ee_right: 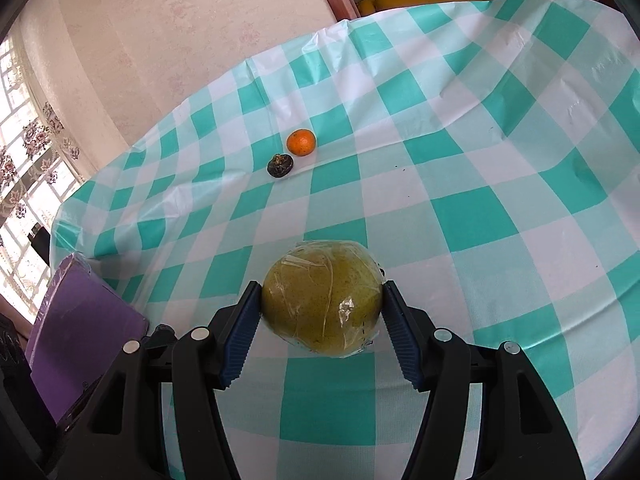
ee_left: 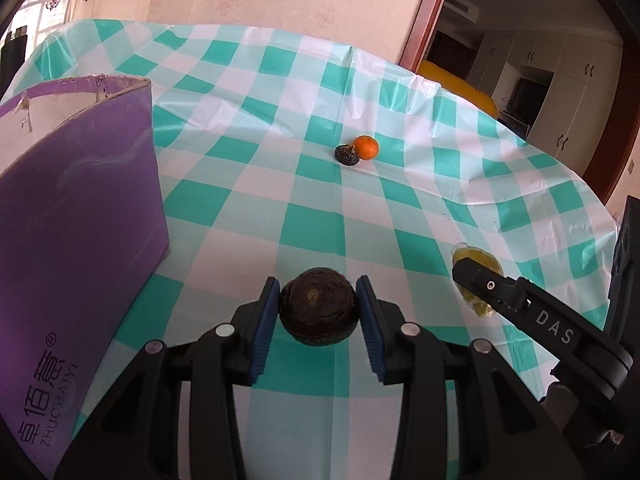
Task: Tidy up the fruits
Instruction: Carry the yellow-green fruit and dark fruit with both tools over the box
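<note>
My left gripper [ee_left: 318, 294] is shut on a dark brown round fruit [ee_left: 318, 306], held above the checked tablecloth. My right gripper [ee_right: 322, 300] is shut on a yellow-green pear wrapped in clear film [ee_right: 322, 298]. In the left wrist view that pear [ee_left: 478, 264] shows at the right, partly hidden behind the right gripper's black finger. Farther out on the table lie an orange tangerine [ee_left: 366, 147] and a small dark fruit [ee_left: 347, 155], touching each other. In the right wrist view the tangerine [ee_right: 301, 142] and the small dark fruit [ee_right: 281, 166] sit a little apart.
A tall purple cardboard box [ee_left: 80, 216], open at the top, stands at the left on the green-and-white checked tablecloth [ee_left: 280, 208]; its corner [ee_right: 88, 320] shows at the lower left of the right wrist view. A wall and a doorway lie beyond the table's far edge.
</note>
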`<state>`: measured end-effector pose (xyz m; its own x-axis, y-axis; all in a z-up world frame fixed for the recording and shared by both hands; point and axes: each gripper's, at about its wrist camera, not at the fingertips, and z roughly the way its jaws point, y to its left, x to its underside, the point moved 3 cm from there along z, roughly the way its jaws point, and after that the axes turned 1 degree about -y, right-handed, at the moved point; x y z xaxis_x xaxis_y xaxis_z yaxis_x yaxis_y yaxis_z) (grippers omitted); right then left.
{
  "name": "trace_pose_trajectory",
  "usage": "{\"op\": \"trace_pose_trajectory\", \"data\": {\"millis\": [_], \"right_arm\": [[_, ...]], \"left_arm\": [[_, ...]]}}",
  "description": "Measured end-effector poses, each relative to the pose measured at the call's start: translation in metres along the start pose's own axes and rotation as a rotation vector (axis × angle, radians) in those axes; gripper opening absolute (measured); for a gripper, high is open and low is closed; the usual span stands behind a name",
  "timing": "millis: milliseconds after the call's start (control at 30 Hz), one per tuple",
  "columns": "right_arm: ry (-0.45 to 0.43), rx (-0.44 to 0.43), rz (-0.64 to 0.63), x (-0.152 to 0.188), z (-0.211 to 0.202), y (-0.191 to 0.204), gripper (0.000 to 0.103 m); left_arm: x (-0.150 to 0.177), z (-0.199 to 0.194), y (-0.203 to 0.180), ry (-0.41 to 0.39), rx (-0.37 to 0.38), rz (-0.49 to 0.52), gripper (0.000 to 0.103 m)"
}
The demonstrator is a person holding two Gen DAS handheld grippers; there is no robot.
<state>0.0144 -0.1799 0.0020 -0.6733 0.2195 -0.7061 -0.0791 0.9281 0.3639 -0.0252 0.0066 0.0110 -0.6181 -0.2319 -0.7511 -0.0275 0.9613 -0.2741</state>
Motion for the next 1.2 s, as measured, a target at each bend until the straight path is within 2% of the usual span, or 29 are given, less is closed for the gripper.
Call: {"op": "trace_pose_trajectory", "data": {"millis": [200, 400, 633, 767, 867, 1033, 1200], "right_arm": [[0.021, -0.036, -0.033, 0.023, -0.015, 0.009, 0.060], [-0.001, -0.034, -0.050, 0.029, -0.024, 0.013, 0.060], [-0.057, -0.068, -0.070, 0.031, -0.036, 0.017, 0.060], [-0.058, -0.090, -0.063, 0.034, -0.042, 0.023, 0.060], [-0.073, -0.122, -0.121, 0.034, -0.053, 0.047, 0.060], [-0.121, -0.208, -0.241, 0.031, -0.080, 0.100, 0.060], [-0.144, -0.272, -0.329, 0.035, -0.100, 0.143, 0.060]], "left_arm": [[0.017, -0.019, 0.002, 0.002, 0.000, 0.031, 0.040], [0.023, -0.043, 0.001, -0.033, -0.002, 0.060, 0.040], [0.015, -0.106, -0.006, -0.194, -0.025, 0.159, 0.040], [0.013, -0.136, -0.006, -0.247, -0.049, 0.207, 0.040], [0.008, -0.160, 0.001, -0.279, -0.072, 0.218, 0.040], [-0.008, -0.191, 0.028, -0.305, -0.102, 0.169, 0.040], [-0.022, -0.219, 0.063, -0.345, -0.188, 0.133, 0.040]]}}
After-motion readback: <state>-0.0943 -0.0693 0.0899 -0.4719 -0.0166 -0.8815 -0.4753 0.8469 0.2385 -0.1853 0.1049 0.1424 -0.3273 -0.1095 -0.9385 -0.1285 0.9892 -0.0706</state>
